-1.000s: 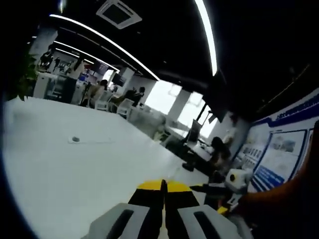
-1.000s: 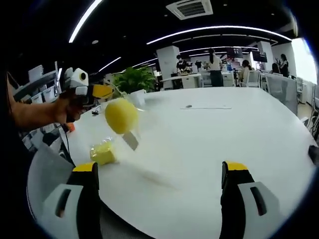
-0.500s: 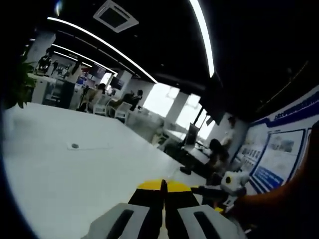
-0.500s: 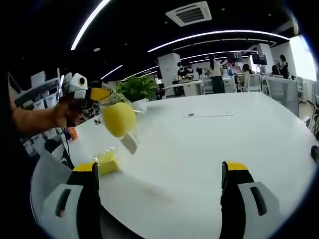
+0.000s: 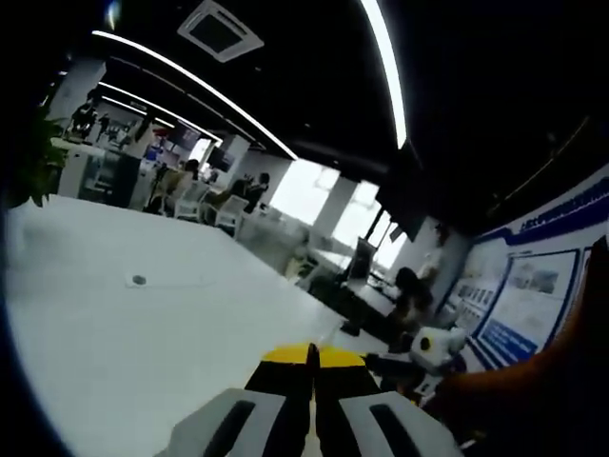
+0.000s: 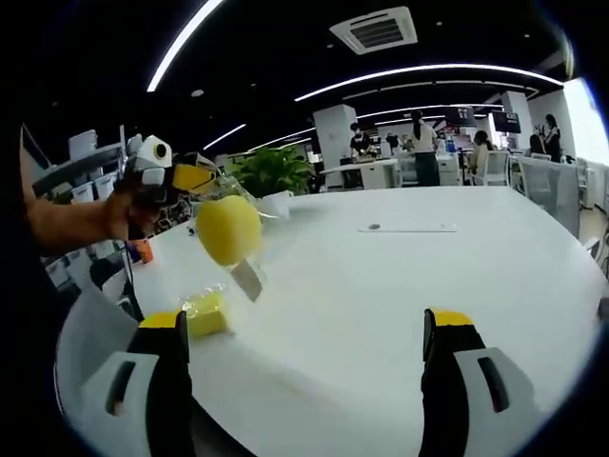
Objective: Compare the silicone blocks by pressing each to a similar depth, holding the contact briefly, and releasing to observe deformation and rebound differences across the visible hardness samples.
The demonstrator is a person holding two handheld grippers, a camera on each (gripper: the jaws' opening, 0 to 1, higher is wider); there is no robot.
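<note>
A large white surface with a rounded near edge runs from the foreground to the far side, where a potted plant stands at its far edge. Near the left edge lies a small yellow block in a clear wrapper. A small dark round fitting, set in a thin rectangular outline, sits in the surface toward the far side. In the left gripper view the same white surface shows that fitting.

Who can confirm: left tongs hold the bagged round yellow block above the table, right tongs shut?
One error: right tongs are open, jaws wide apart, per the right gripper view. Left tongs do hold the bagged round yellow block above the table.
</note>
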